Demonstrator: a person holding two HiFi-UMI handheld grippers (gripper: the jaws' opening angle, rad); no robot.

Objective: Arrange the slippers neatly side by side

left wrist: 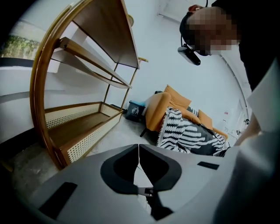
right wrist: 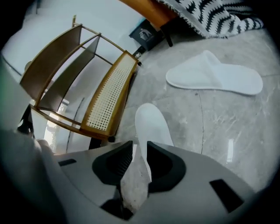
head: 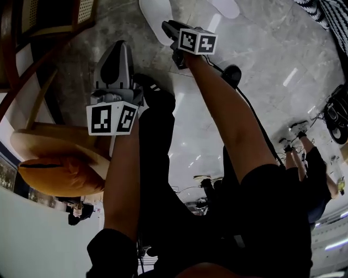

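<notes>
Two white slippers lie on the grey marble floor. The near slipper (right wrist: 151, 124) points away from me, and its heel end runs between the jaws of my right gripper (right wrist: 140, 151). Those jaws stand apart, with a gap beside the slipper, and do not press on it. The far slipper (right wrist: 214, 78) lies crosswise further off to the right. In the head view both slippers (head: 155, 19) (head: 225, 6) sit at the top edge, with the right gripper (head: 167, 26) over the left one. My left gripper (left wrist: 138, 151) is shut and empty, held up off the floor (head: 120, 46).
A wooden shelf with rattan panels (right wrist: 105, 94) stands left of the slippers. An orange armchair with a black-and-white striped throw (left wrist: 183, 127) and a dark bin (right wrist: 144, 33) stand beyond. A black cable (head: 234, 73) trails on the floor. Another person (head: 304, 157) is at the right.
</notes>
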